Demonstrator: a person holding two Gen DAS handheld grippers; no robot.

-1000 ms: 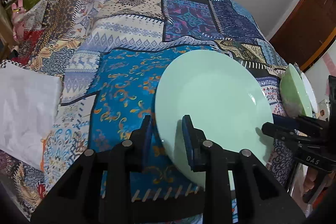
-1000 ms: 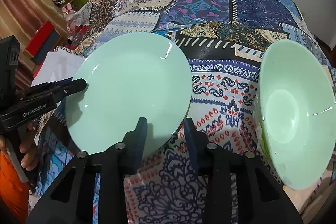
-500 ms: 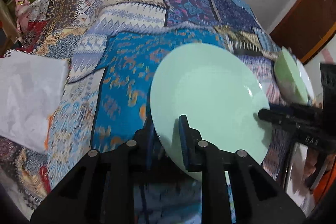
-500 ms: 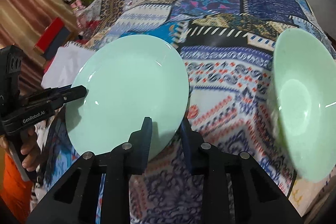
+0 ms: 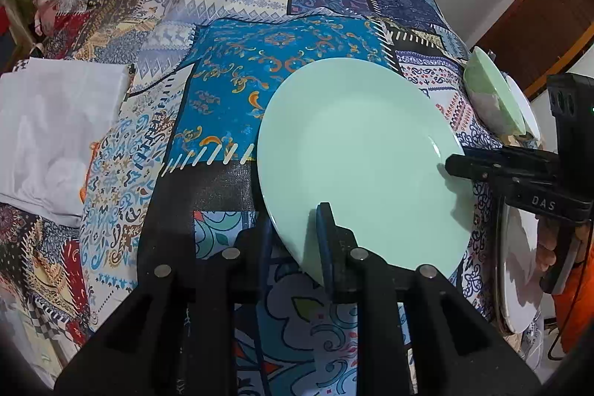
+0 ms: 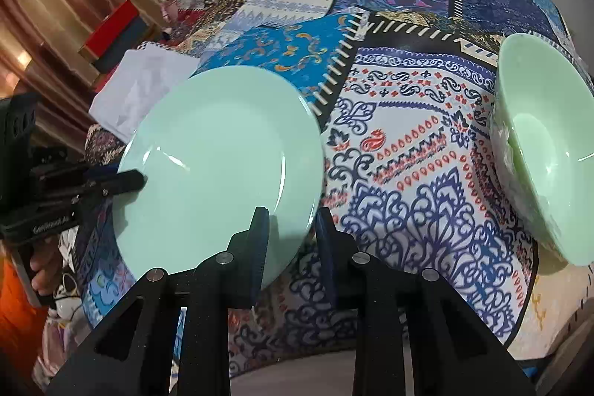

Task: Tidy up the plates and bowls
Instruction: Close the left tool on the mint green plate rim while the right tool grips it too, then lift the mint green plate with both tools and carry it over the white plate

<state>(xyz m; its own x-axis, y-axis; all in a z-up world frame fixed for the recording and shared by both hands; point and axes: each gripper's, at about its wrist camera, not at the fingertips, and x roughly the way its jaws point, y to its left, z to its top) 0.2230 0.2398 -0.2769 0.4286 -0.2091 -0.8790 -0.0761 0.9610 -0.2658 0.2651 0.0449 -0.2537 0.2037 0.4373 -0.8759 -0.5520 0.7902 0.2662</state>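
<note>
Both sets of jaws are closed on the pale green plate (image 5: 360, 158): the left gripper (image 5: 295, 240) pinches its near rim and the right gripper (image 6: 287, 240) pinches the opposite edge, so it hangs tilted over the patchwork cloth (image 5: 237, 88) covering the worktop. A green bowl (image 6: 545, 154) sits on the cloth, well apart to the right. A white bag (image 5: 52, 136) lies at the left.

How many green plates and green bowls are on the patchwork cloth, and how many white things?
Round mint-green plate: 1
Pale green bowl: 1
White plate at the table's right edge: 1
Folded white cloth: 1
Total: 4, on the patchwork tablecloth.
</note>
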